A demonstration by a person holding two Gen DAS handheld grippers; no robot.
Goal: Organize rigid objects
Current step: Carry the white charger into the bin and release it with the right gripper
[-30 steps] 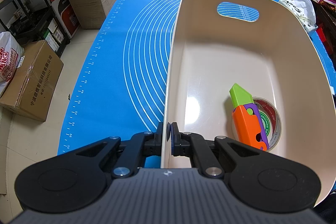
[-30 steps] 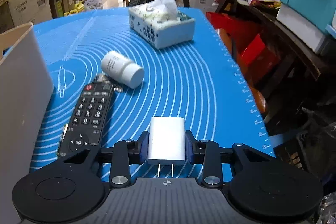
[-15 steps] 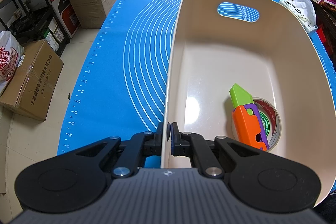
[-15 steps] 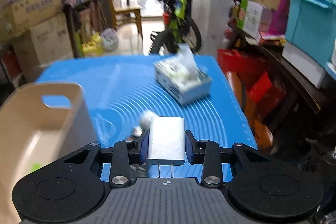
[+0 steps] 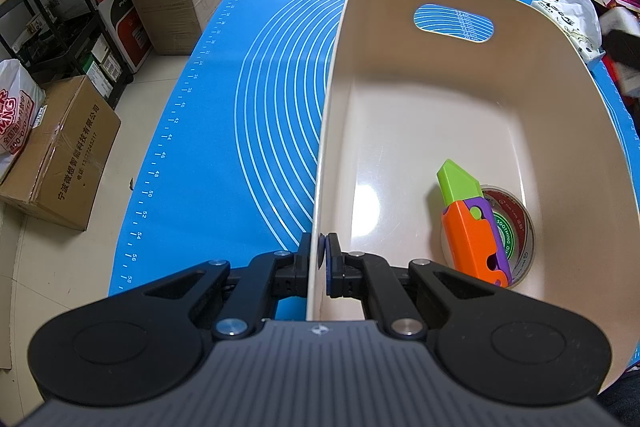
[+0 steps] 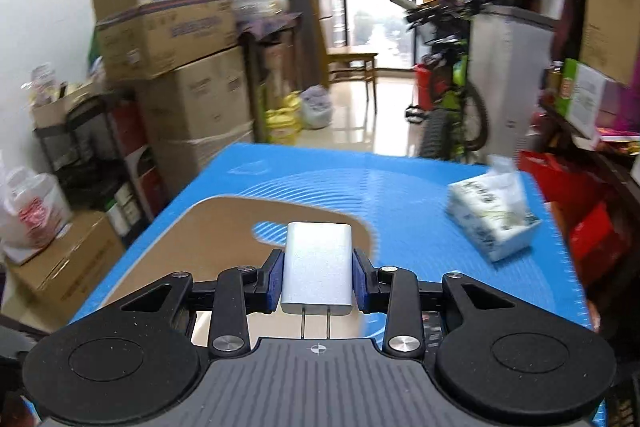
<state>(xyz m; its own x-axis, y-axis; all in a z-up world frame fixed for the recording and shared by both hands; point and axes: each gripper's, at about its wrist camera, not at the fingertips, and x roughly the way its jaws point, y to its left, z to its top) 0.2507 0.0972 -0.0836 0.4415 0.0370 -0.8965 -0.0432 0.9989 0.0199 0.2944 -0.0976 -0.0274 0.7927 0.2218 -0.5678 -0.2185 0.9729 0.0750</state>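
My left gripper [image 5: 319, 269] is shut on the near left rim of the cream plastic bin [image 5: 332, 115]. Inside the bin lie an orange, purple and green toy knife [image 5: 472, 231] and under it a roll of tape [image 5: 516, 231]. My right gripper [image 6: 318, 269] is shut on a white plug charger [image 6: 318, 267], prongs pointing back at the camera. It holds the charger in the air above the bin [image 6: 224, 231], near the bin's handle cutout. A dark blurred shape at the right edge of the left wrist view may be the right gripper; I cannot tell.
A blue mat [image 5: 248, 131] covers the table. A tissue box [image 6: 490, 215] stands on the mat right of the bin, also in the left wrist view [image 5: 572, 23]. Cardboard boxes [image 6: 180, 67], a rack and a bicycle [image 6: 452, 107] stand around the table.
My right gripper has lifted the charger off the mat and swung left, from above the remote and pill bottle to over the bin. The left gripper and bin have not moved.
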